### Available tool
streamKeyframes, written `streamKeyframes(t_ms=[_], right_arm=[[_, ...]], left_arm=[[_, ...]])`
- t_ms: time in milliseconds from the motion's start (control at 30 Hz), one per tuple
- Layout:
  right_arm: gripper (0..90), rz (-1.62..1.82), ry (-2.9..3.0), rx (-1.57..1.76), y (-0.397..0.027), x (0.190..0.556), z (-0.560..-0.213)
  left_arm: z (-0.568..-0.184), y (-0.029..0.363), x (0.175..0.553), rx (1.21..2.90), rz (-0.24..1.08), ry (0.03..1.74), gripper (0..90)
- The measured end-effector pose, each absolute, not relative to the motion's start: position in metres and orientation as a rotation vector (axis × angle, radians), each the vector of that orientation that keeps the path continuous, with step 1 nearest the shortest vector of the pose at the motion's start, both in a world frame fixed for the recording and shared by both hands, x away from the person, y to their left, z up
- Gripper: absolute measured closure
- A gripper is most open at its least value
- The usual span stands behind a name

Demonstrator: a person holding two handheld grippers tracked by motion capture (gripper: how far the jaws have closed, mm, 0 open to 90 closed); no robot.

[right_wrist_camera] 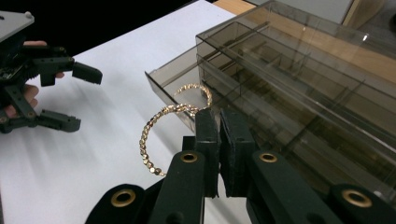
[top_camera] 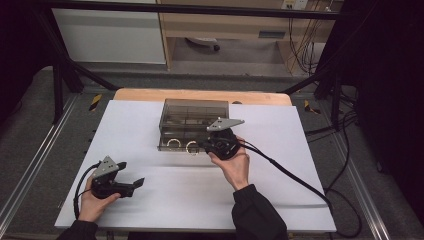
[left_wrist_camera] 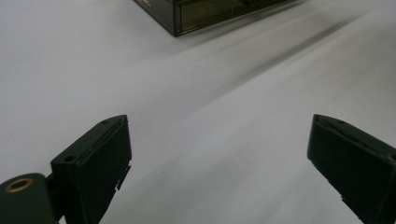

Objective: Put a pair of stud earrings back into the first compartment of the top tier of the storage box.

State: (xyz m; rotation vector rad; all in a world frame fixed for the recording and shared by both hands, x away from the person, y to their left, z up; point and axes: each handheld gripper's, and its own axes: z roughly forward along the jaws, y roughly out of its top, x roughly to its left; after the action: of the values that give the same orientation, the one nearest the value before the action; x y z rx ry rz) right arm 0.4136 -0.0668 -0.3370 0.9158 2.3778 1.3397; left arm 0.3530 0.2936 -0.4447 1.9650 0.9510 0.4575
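Gold beaded bracelet, pinched at its upper arc between the pressed-together jaws of the right gripper, hangs over the white table sheet just beside the pulled-out drawer of the smoky transparent organiser box. A second gold bracelet lies in the drawer. Left gripper, jaws spread and holding nothing, rests well apart near the table's front edge.

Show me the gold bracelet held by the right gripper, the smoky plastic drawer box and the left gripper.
gold bracelet (right_wrist_camera: 145, 135), right gripper view, its beaded loop.
drawer box (top_camera: 195, 111), high view, its top.
left gripper (top_camera: 131, 175), high view, between its open jaws.
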Motion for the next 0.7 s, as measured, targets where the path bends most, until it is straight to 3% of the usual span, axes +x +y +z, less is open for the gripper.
streamKeyframes(t_ms=[700], right_arm=[[87.2, 1.335, 2.378, 0.936, -0.019, 0.444, -0.339]], left_arm=[[-0.445, 0.294, 0.353, 1.963, 0.457, 0.949, 6.2]])
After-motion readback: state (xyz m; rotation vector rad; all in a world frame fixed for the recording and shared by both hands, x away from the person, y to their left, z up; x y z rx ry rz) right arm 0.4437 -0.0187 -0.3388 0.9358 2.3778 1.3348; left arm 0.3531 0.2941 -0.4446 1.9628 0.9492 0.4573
